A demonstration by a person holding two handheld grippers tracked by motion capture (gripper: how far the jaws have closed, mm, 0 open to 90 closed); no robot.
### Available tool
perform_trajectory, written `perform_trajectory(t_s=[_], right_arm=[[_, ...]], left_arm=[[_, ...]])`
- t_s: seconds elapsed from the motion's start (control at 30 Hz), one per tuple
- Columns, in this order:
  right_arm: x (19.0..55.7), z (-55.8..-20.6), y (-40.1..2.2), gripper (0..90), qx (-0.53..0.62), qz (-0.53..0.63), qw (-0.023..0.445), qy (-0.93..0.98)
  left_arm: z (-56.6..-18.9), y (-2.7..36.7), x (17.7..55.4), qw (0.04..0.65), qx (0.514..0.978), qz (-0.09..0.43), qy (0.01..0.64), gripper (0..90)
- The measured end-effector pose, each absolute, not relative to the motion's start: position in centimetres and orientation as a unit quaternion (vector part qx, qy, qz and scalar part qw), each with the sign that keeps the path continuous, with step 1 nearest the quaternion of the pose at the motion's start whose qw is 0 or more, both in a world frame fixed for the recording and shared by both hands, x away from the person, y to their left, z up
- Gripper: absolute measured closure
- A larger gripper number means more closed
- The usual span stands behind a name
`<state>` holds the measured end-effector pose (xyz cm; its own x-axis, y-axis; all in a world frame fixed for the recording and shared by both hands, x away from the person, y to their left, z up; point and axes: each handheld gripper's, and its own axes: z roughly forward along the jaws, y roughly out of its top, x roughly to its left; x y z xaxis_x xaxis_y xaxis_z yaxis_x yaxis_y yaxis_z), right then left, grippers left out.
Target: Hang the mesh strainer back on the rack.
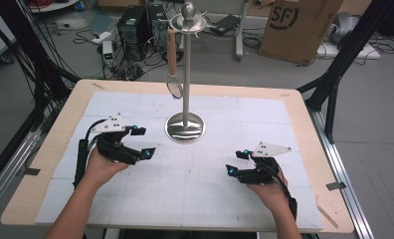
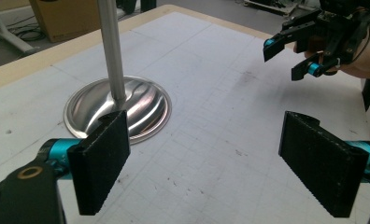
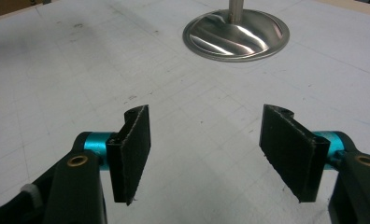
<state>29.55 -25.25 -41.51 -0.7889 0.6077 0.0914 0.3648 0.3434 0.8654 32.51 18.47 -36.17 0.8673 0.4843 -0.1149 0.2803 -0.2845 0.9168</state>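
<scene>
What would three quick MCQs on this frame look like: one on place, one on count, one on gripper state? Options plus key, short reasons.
1. Where does the stand sit?
A. between the two grippers, farther up the mat
B. at the mat's near right corner
C. off the table

2. How many utensils hang from the stand's top?
A. none
B. one
C. four

3. How do the jaws of the left gripper and right gripper stand?
A. both open, holding nothing
B. left shut on the stand's pole
C. both shut

Key: 1 A, the high view puts its round base on the mat beyond both hands, about midway across. 2 B, a single wooden-handled strainer hangs there. 3 A, each gripper view shows bare mat in a wide gap between its pads.
</scene>
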Motion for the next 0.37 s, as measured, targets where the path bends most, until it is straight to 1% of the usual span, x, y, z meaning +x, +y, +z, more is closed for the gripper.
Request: perform_trajectory(t_s=[0.37], right_arm=[[29.58,-41.54,-25.28,33.4,0.299,0.487,0.124,0.811]], left_arm=[[-36.93,18.25,32.51,0.543,0.798,0.089,0.245,17.4]])
